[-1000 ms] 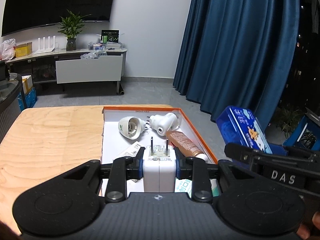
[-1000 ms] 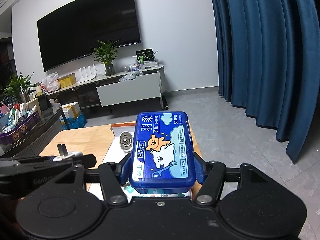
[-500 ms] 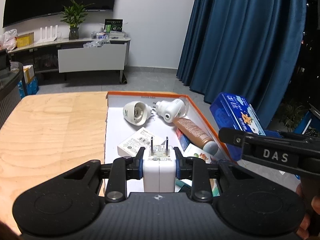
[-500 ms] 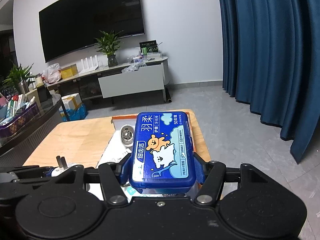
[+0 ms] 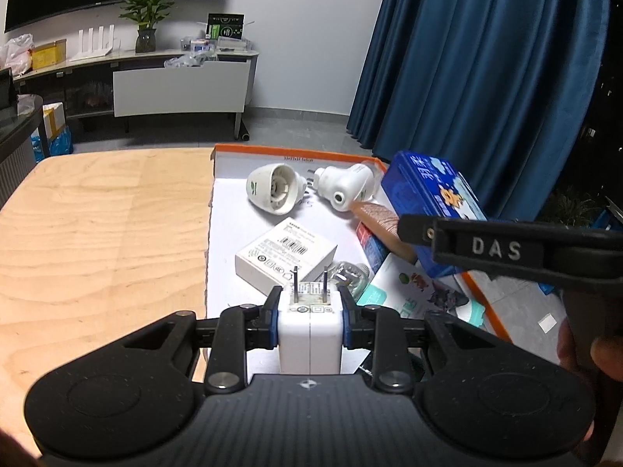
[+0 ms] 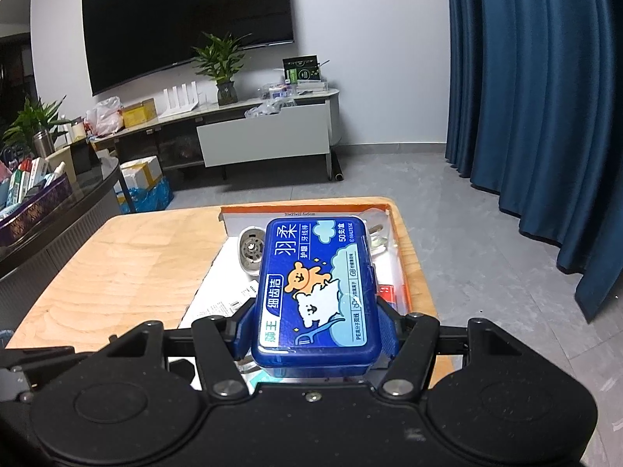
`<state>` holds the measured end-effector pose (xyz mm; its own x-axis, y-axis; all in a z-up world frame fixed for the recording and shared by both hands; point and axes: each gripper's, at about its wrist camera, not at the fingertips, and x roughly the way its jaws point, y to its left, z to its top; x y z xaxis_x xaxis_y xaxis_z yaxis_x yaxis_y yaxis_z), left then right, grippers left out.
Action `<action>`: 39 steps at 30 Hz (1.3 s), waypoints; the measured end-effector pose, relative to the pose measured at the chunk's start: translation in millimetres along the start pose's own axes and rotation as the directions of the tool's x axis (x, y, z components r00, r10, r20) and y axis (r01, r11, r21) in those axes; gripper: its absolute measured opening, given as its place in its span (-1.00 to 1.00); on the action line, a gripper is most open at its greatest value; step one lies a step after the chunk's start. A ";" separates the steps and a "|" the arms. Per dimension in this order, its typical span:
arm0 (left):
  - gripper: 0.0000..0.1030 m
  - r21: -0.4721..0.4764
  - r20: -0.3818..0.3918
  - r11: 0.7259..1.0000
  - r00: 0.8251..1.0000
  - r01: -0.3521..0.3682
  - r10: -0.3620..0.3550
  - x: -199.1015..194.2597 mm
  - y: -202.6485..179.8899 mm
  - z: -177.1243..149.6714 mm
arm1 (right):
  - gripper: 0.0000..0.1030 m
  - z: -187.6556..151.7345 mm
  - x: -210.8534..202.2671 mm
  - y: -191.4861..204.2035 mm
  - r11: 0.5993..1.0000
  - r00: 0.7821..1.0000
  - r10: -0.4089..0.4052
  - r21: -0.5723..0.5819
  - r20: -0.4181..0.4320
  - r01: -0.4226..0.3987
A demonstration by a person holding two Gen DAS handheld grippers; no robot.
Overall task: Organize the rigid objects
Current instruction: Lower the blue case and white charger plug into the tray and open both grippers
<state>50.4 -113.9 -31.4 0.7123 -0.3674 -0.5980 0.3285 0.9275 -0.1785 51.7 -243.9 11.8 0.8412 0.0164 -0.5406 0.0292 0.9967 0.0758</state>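
L gripper (image 5: pixel 310 313) clamped on white charger plug (image 5: pixel 310 336), prongs fwd, over tray's (image 5: pixel 272 152) near edge. R gripper (image 6: pixel 313 340) gripping blue floss box (image 6: pixel 317 292), long axis fwd, above tray's right side w/ the clutter below.

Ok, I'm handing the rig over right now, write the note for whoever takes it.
Left tongs: shut on the white charger, prongs pointing forward, held over the near end of the orange tray.
Right tongs: shut on the blue floss box, held above the tray's right side.
In the tray: two white plug-in devices, a white carton, a tube, other packets.
Done: both items gripped.
Left: neither is set down yet.
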 end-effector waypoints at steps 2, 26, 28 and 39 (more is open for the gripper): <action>-0.44 -0.003 -0.005 1.000 1.000 0.001 -0.001 1.3 1.4 -0.6 | 0.41 1.4 6.1 0.8 1.000 1.000 0.002 -0.004 -0.007 -0.003; -0.44 -0.010 -0.060 0.999 0.997 0.045 -0.046 23.7 5.7 -2.7 | 0.53 10.4 18.2 -10.5 0.999 1.000 -0.020 0.049 0.019 0.019; -0.35 -0.009 -0.065 0.998 0.996 0.058 -0.059 30.1 4.6 -2.3 | 0.56 8.9 6.4 -15.5 0.997 0.999 -0.024 0.072 0.036 0.021; 0.91 0.007 -0.005 1.000 1.000 -0.004 0.004 -2.8 -6.1 7.5 | 0.64 -1.3 -48.5 -22.7 0.996 0.994 -0.076 0.060 0.080 0.071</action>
<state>51.0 -119.0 -22.7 0.7106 -0.3631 -0.6027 0.3299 0.9285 -0.1705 9.5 -267.2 35.2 0.8770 -0.0655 -0.4759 0.1212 0.9888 0.0871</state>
